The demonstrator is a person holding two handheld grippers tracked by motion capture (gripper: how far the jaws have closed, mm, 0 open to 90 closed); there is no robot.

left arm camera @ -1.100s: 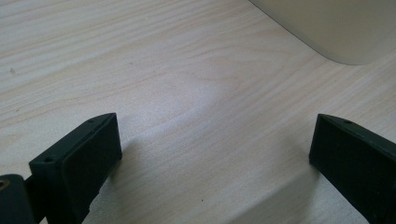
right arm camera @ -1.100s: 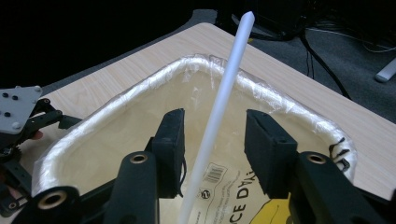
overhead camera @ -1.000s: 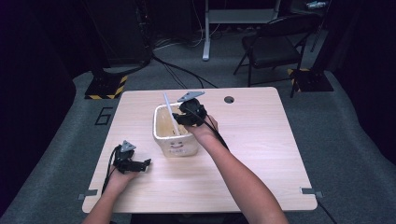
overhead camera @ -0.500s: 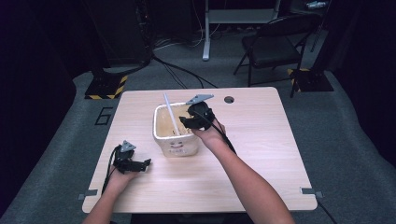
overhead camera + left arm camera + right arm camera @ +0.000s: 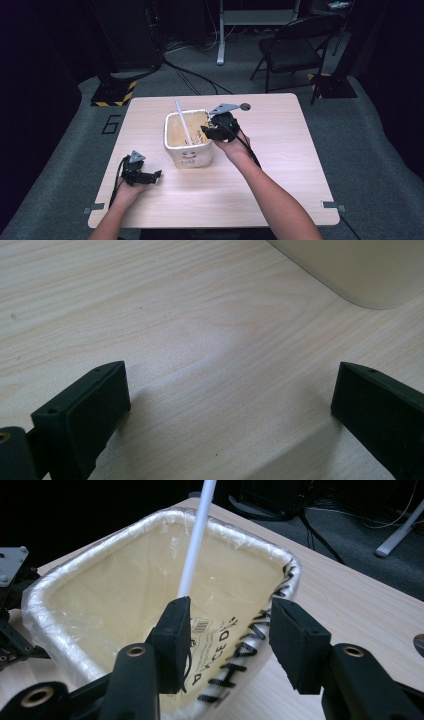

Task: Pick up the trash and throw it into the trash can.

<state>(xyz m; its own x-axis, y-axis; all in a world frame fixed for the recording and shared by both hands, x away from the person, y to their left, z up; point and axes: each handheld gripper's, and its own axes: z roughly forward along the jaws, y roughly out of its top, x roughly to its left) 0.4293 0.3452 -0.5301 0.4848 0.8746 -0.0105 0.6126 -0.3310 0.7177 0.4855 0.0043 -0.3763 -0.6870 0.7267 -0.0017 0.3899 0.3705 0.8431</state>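
Now the right gripper (image 5: pixel 212 131) has moved back from deeper over the bin (image 5: pixel 186 155) to its near-right rim, jaws open and empty; the white stick (image 5: pixel 196 540) stays inside. Left of the bin, the left gripper (image 5: pixel 150 176) rests open.

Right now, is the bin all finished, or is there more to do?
Partly done, it seems. The clear liner is already folded over most of the bin rim, and a white stick leans inside. In hand: the right gripper sits open at the bin's near corner, jaws either side of the rim. The left gripper rests open on the table. Probably left: tucking that last corner.
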